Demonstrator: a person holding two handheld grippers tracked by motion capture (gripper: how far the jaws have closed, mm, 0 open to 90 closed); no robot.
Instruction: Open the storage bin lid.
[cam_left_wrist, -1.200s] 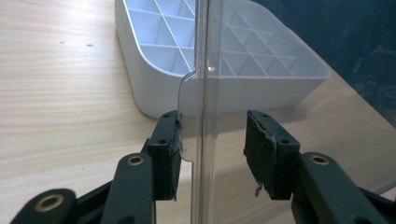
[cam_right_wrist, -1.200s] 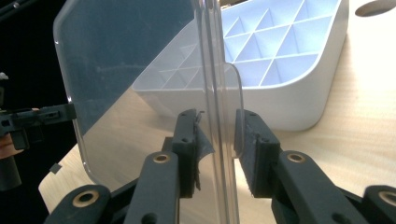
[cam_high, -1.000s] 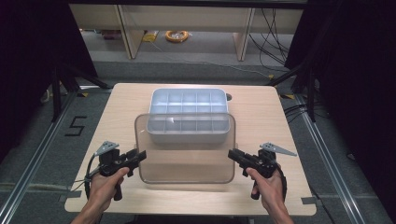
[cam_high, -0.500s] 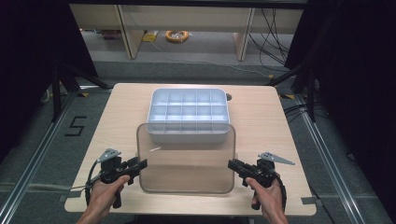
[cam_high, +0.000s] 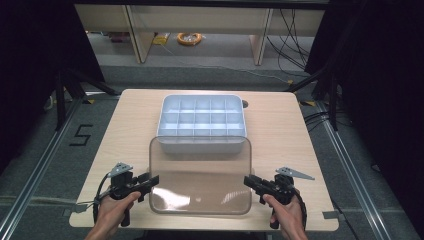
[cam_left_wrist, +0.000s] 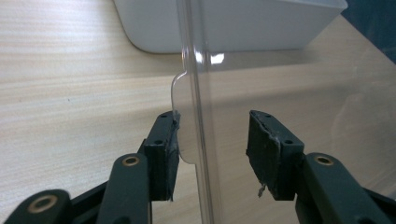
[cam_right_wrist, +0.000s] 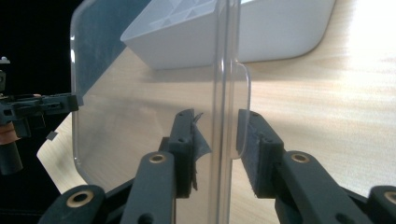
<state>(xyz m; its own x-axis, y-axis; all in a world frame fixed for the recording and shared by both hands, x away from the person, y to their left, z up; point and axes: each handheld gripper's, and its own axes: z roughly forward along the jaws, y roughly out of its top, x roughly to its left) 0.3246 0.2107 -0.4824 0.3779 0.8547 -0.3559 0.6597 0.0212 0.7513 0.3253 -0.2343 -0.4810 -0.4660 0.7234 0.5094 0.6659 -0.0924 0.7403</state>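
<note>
Where the high view looks down: clear lid (cam_high: 200, 175) lies level on the near half of the table (cam_high: 130, 125), its far edge at the near wall of the white compartment tray (cam_high: 202, 146); can't tell if it rests on the wood or hangs just over it.
Grippers, high view: left gripper (cam_high: 152, 180) at the lid's left edge, right gripper (cam_high: 248, 181) at its right edge, both pointing inward.
Left gripper view: lid edge (cam_left_wrist: 198, 93) runs between the jaws; one pad (cam_left_wrist: 163, 154) sits at the small tab, the other (cam_left_wrist: 264, 154) stands clear of the plastic. Jaws narrow but loosened; they have just been opening, with the lid between them.
Right gripper view: lid rim (cam_right_wrist: 226, 93) between the jaws, with slim gaps at the pads (cam_right_wrist: 250, 144). These jaws too have just been opening and no longer pinch. Tray (cam_right_wrist: 280, 37) is beyond, and the left gripper is far off across the lid.
Step in hand: letting go of the lid, off the tray and beside it.
Next move: probably spread both jaws a little more, then draw each hand straight outward so no pad drags the lid.
</note>
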